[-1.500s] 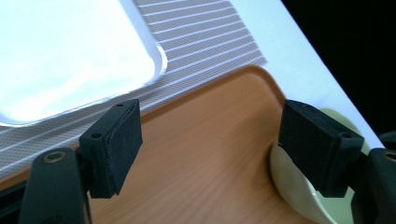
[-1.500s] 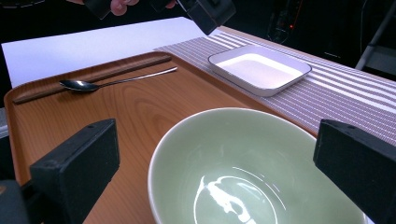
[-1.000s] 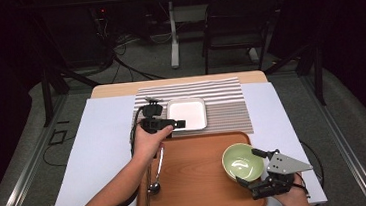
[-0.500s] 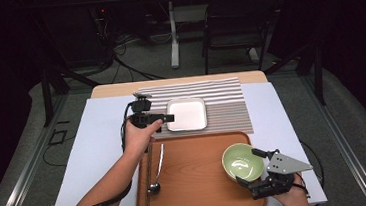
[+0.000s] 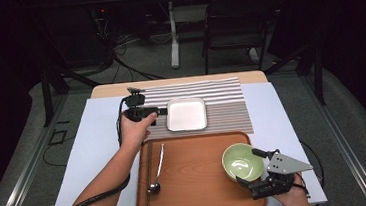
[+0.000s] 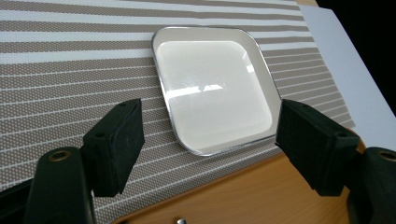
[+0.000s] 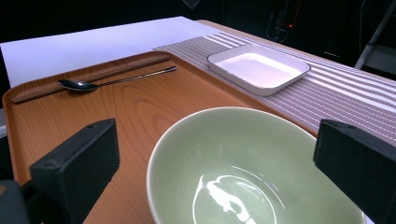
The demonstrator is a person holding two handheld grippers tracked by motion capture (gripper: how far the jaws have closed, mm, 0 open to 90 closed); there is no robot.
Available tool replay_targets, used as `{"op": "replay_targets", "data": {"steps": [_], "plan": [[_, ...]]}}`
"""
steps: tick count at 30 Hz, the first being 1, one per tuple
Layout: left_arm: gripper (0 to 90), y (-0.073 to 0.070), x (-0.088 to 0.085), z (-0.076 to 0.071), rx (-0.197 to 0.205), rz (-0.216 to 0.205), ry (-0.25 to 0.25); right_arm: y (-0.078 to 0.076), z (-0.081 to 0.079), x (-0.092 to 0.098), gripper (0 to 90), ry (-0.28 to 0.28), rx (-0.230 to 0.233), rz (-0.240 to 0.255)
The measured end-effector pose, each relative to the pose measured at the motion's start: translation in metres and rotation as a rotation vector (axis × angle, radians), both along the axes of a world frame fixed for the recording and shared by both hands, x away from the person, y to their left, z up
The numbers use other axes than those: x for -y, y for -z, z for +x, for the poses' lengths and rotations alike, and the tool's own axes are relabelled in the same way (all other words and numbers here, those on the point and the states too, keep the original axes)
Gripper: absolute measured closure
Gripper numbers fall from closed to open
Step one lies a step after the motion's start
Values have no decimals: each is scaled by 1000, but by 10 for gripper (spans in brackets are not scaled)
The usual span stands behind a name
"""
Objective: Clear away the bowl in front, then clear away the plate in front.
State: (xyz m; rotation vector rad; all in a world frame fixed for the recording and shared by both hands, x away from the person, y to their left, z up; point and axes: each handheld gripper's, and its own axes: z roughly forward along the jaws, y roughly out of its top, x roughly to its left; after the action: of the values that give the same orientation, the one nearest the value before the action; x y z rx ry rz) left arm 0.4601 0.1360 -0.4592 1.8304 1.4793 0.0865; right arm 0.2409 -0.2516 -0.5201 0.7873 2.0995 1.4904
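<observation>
We hold the left claw (image 5: 152, 111) just beside the left edge of the square white dish with a thin metallic rim (image 5: 186, 114), which sits flat on the brown-and-white striped woven placemat (image 5: 226, 104) at the far side of the worktop. In the left gripper view the jaws stand wide with nothing between them, and the dish (image 6: 215, 91) lies straight ahead, a little beyond the pads, one rounded corner turned toward us. That is the relation the next move turns on, as we judge it: the dish lies forward of the claw along its own pointing line, so a short level push would bring its near rim between the jaws. The dish is nearly as broad as it is deep, so it has no real long axis to line up with, and the left hand is clearly the nearer one.

Our right claw (image 5: 253, 166) rests at the near right corner of the orange-brown wooden tray (image 5: 199, 192), its jaws spread wide to either side of the pale green ceramic bowl (image 5: 243, 162); in the right gripper view the pads stand clear of the bowl's rim (image 7: 247, 168). A slim steel spoon (image 5: 156, 169) lies along the tray's left side beside dark wooden chopsticks (image 5: 148, 172).
</observation>
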Motion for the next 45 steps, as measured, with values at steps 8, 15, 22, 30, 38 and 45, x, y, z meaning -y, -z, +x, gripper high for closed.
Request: {"op": "replay_targets", "data": {"steps": [8, 15, 22, 30, 38, 45], "plan": [[246, 4, -2, 14, -7, -4, -53, 0, 0, 0, 2, -1, 0, -1], [249, 8, -1, 25, -9, -7, -81, 0, 0, 0, 2, -1, 0, 0], [264, 14, 2, 33, -25, -6, -88, 0, 0, 0, 2, -4, 0, 0], [280, 20, 7, 41, -40, -15, -91, 0, 0, 0, 2, -5, 0, 0], [308, 28, 12, 47, -46, -2, -97, 0, 1, 1, 2, -4, 2, 1], [340, 32, 14, 52, -56, -7, -98, 0, 0, 1, 2, -4, 0, 2]]}}
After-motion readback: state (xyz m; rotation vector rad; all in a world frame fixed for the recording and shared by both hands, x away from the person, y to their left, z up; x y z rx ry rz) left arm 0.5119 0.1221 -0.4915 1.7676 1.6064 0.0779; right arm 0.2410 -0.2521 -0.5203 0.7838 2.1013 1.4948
